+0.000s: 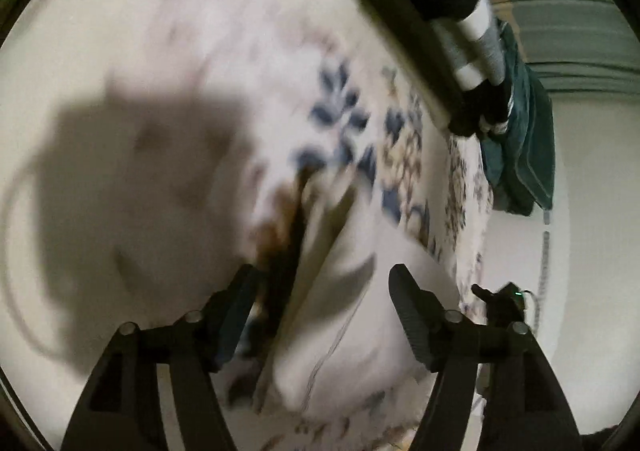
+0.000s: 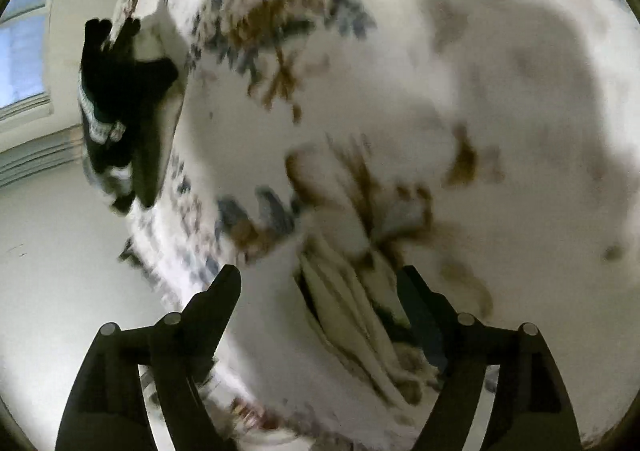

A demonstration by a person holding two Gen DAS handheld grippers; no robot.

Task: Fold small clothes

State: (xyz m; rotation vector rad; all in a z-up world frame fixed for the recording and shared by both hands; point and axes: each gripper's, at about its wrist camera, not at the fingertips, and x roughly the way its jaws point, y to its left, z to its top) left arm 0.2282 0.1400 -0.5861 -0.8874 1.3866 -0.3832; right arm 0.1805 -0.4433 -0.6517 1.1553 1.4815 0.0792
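Note:
Both views are motion-blurred. In the left wrist view my left gripper (image 1: 320,283) is open above a small white garment (image 1: 360,331) with a dark brown trim, lying on a white floral bedspread (image 1: 200,31). In the right wrist view my right gripper (image 2: 320,283) is open over the same pale, brown-edged bunched garment (image 2: 352,299); its right finger (image 2: 424,315) is at the cloth's edge, and touching cannot be told. The bedspread also shows in the right wrist view (image 2: 500,211).
Folded dark and striped clothes (image 1: 472,31) are stacked at the bed's edge with a green towel (image 1: 524,139) hanging there. They also show in the right wrist view (image 2: 116,99). The other gripper (image 1: 500,299) shows at the bed edge. A pale floor (image 2: 52,251) lies beyond.

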